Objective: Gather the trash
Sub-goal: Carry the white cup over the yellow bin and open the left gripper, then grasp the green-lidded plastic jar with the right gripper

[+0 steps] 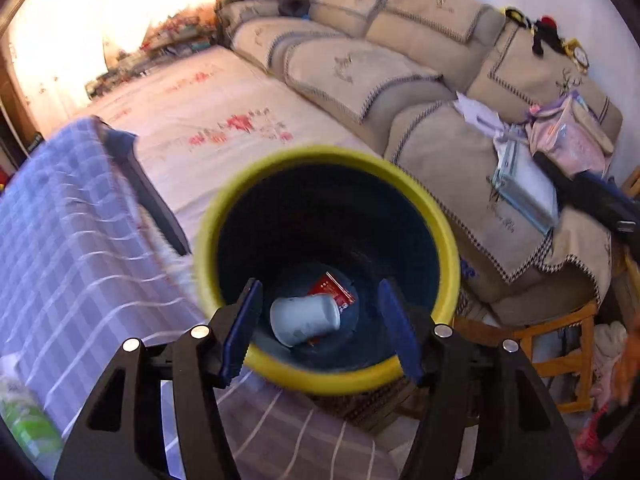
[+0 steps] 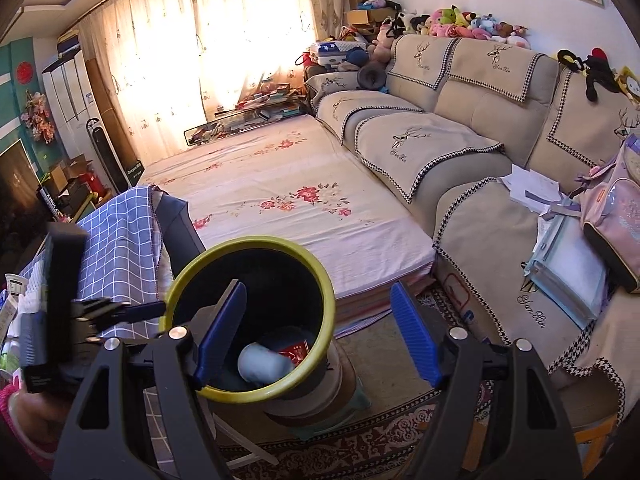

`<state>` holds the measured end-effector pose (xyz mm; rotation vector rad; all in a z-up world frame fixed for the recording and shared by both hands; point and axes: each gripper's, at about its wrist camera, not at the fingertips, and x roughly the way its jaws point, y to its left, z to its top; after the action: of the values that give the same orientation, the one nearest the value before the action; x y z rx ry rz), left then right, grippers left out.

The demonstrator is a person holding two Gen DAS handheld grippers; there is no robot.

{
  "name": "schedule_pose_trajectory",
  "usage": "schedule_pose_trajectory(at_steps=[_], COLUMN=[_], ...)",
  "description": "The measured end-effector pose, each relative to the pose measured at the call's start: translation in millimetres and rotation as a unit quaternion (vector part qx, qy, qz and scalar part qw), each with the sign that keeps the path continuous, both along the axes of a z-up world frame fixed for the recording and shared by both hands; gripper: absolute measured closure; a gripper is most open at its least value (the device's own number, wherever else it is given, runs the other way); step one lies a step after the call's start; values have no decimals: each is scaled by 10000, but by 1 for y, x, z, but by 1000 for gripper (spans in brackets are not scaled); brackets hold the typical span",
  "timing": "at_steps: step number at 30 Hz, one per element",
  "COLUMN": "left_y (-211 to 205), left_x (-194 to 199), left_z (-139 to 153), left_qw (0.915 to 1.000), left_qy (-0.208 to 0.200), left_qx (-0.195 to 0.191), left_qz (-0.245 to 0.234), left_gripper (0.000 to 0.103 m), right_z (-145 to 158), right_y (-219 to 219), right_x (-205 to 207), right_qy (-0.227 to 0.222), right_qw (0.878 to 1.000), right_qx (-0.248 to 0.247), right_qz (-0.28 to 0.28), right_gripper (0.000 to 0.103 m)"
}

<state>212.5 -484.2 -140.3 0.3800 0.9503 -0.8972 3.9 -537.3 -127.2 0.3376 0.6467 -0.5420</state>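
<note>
The left gripper (image 1: 320, 320) is hovering over the yellow-rimmed bin (image 1: 450, 240) with its blue pads spread apart and nothing between them. A white cup (image 1: 306, 319) and a red wrapper (image 1: 334, 288) are lying at the bottom of the bin. The right gripper (image 2: 320, 332) is pointing toward the bin's far side, its pads also standing wide and gripping nothing.

Left wrist view: close above the yellow-rimmed bin (image 1: 448, 240), angled steeply down into its mouth; right wrist view: farther back, shallower tilt, bin (image 2: 320, 280) low in frame, curtains (image 2: 224, 40) beyond; both share bin, floral bedsheet (image 1: 208, 120) (image 2: 280, 184), beige sofa (image 1: 360, 76) (image 2: 460, 120).
</note>
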Motion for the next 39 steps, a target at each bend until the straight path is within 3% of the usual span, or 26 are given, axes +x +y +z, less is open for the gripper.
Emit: schedule_pose_trajectory(at_steps=[3, 5, 8, 14, 19, 21, 26, 31, 39], left_y=[34, 63, 120, 238, 336, 365, 408, 430, 454], left_x=[-14, -23, -38, -60, -74, -75, -77, -77, -67], left_z=[31, 50, 78, 109, 114, 112, 104, 89, 71], left_qw=[9990, 9971, 9908, 9662, 9339, 9257, 9107, 9046, 8949], left_qy=[-278, -459, -759, -1371, -1629, -1643, -1628, -1547, -1360], left_qx=[-285, -479, -825, -1076, -1035, -963, -915, -963, -1074], left_qz=[179, 368, 764, 1899, 3008, 3269, 3683, 3853, 4112], left_gripper=[30, 18, 9, 5, 5, 5, 5, 5, 5], right_z=[-2, -4, -8, -10, -15, -18, -30, -43, -60], right_y=[7, 16, 36, 96, 173, 199, 255, 285, 306], right_x=[5, 10, 22, 58, 102, 118, 157, 184, 210], right_qy=[5, 18, 66, 65, 78, 115, 281, 518, 793], right_qw=[10000, 9998, 9989, 9909, 9686, 9588, 9426, 9343, 9327], right_qx=[39, 75, 112, 264, 409, 458, 443, 339, 194], right_qz=[91, 198, 452, 1318, 2451, 2800, 3299, 3510, 3513], right_gripper=[30, 30, 30, 30, 30, 30, 30, 26, 27])
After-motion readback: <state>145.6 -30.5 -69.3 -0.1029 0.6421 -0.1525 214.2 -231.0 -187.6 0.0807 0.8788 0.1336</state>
